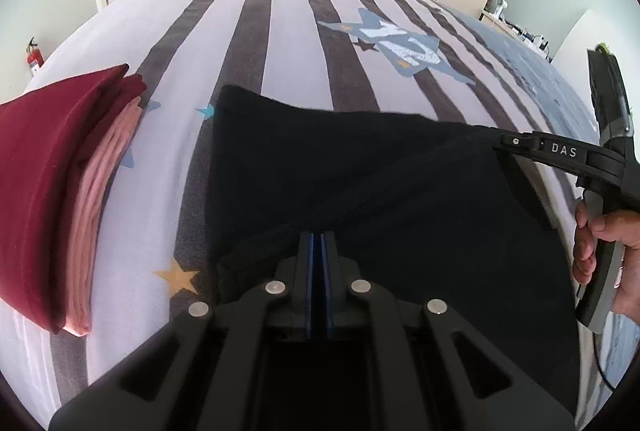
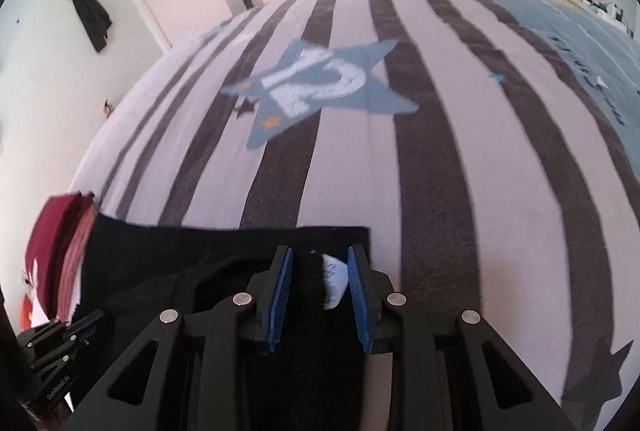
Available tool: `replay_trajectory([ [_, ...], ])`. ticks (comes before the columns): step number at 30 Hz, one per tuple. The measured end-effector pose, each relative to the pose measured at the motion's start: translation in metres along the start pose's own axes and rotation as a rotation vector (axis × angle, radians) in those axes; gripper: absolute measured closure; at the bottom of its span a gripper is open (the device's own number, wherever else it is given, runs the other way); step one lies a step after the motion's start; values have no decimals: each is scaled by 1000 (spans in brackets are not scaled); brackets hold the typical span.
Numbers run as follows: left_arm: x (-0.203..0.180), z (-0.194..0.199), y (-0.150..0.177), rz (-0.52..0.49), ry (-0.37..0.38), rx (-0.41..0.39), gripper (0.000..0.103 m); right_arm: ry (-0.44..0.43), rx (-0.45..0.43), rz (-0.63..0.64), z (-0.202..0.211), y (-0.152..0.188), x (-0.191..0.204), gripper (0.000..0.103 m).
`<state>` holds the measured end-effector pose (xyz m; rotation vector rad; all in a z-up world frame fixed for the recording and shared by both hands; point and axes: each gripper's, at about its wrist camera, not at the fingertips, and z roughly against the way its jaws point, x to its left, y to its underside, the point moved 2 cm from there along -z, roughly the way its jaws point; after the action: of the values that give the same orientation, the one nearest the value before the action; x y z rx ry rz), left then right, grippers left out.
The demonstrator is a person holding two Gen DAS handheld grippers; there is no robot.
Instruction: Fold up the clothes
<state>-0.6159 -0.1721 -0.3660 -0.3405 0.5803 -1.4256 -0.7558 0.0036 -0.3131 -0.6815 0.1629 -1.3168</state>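
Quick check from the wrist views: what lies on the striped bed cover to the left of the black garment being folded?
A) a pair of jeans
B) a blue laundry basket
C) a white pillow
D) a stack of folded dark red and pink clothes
D: the left wrist view shows a folded dark red and pink clothes stack on the striped bed cover, left of the black garment.

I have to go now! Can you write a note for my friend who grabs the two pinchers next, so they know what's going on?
Left gripper: shut, pinching the near edge of the black garment.
Right gripper: jaws apart around the garment's corner and white tag; grip uncertain.
The garment lies spread on the striped bed.
Done: maroon and pink clothes are folded and stacked to the left.
Left: fold the black garment, add it to the stack.
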Motion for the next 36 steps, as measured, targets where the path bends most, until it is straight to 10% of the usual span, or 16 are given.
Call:
replay_trajectory([
  [16, 21, 35, -8, 159, 73, -62, 100, 22, -93, 111, 52, -1, 10, 78],
  [24, -29, 112, 72, -30, 58, -47, 100, -86, -102, 201, 143, 113, 57, 78],
  [36, -24, 135, 200, 99, 93, 9, 100, -122, 25, 133, 145, 270, 76, 78],
])
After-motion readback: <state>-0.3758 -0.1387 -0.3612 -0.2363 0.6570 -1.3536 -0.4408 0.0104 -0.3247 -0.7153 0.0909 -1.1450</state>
